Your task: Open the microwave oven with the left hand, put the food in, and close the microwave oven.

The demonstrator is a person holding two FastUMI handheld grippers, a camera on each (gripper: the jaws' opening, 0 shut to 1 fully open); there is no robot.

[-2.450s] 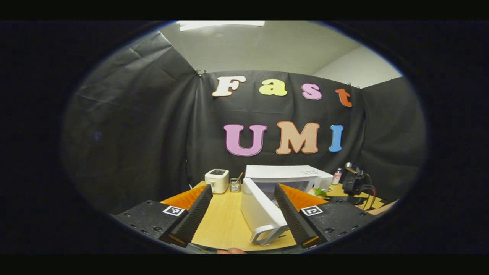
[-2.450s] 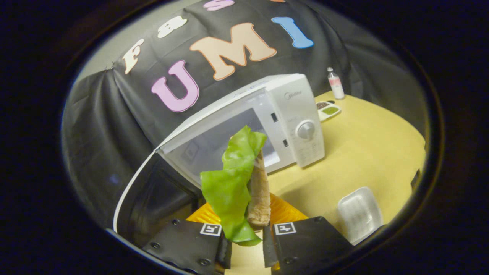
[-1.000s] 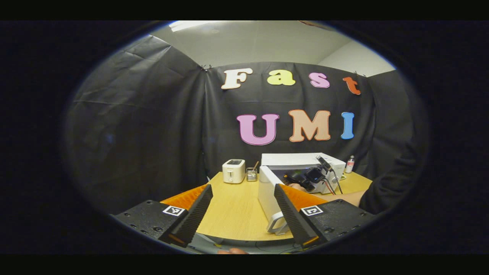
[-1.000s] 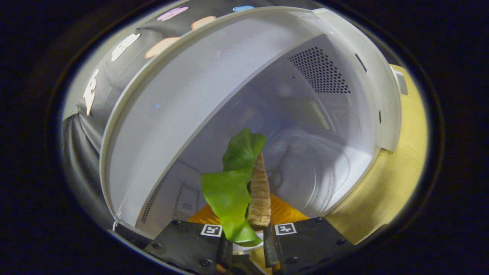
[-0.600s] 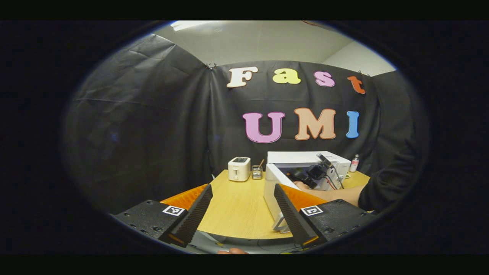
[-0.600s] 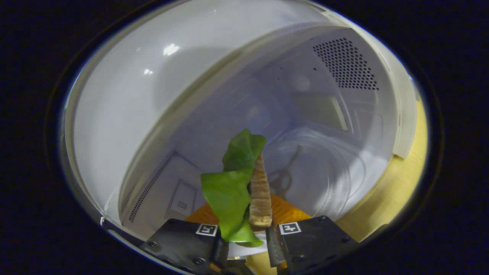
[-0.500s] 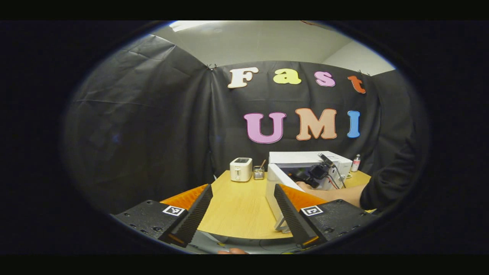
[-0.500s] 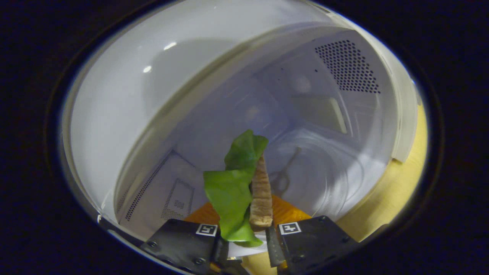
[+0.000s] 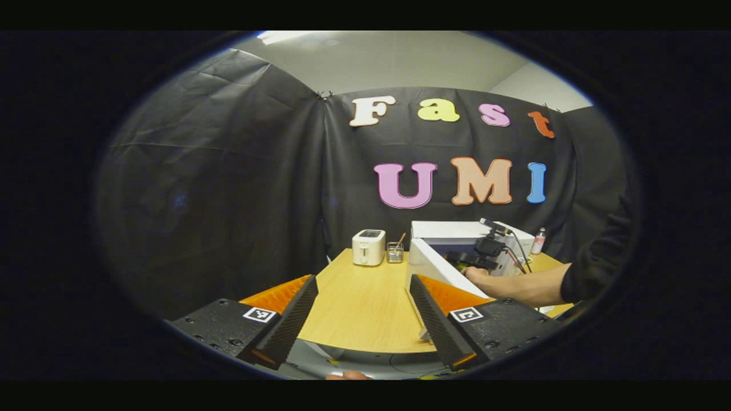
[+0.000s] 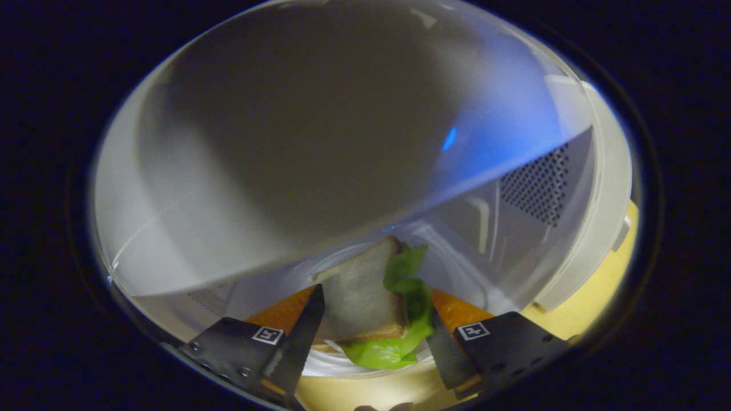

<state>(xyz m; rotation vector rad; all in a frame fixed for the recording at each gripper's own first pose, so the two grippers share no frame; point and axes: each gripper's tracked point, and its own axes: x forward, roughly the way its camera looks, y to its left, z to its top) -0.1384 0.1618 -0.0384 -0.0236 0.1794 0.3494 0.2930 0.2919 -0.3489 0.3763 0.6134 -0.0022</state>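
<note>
**Sandwich lying in the microwave, both grippers spread**

In the right gripper view the right gripper (image 10: 374, 337) has its jaws spread wide, one finger on each side of the sandwich (image 10: 371, 302) with a gap visible between each finger and the food; neither presses on it. The sandwich is a slice of bread with a green lettuce leaf (image 10: 408, 311) spilling out along its right and lower edges. It lies flat on the glass turntable (image 10: 365, 368) inside the microwave (image 10: 594, 228) cavity. The cavity's pale ceiling arches overhead, and a perforated vent panel (image 10: 534, 185) sits on the right inner wall. Past the cavity's front edge, at lower right, a strip of wooden table (image 10: 562, 325) shows.

In the left gripper view the left gripper (image 9: 362, 319) is also wide apart and holds nothing, hovering near the front edge of the table (image 9: 365, 308), well apart from the oven. Beyond its fingers the microwave (image 9: 457, 231) stands at the back with its door (image 9: 442, 268) swung open toward the camera. A hand (image 9: 477, 274) below a dark sleeve (image 9: 594, 262) reaches into the opening, carrying the other gripper (image 9: 471, 260). To the left of the oven stand a white toaster (image 9: 368, 247) and a small holder (image 9: 394, 252) with sticks in it; a small bottle (image 9: 539, 240) stands to the oven's right.
</note>
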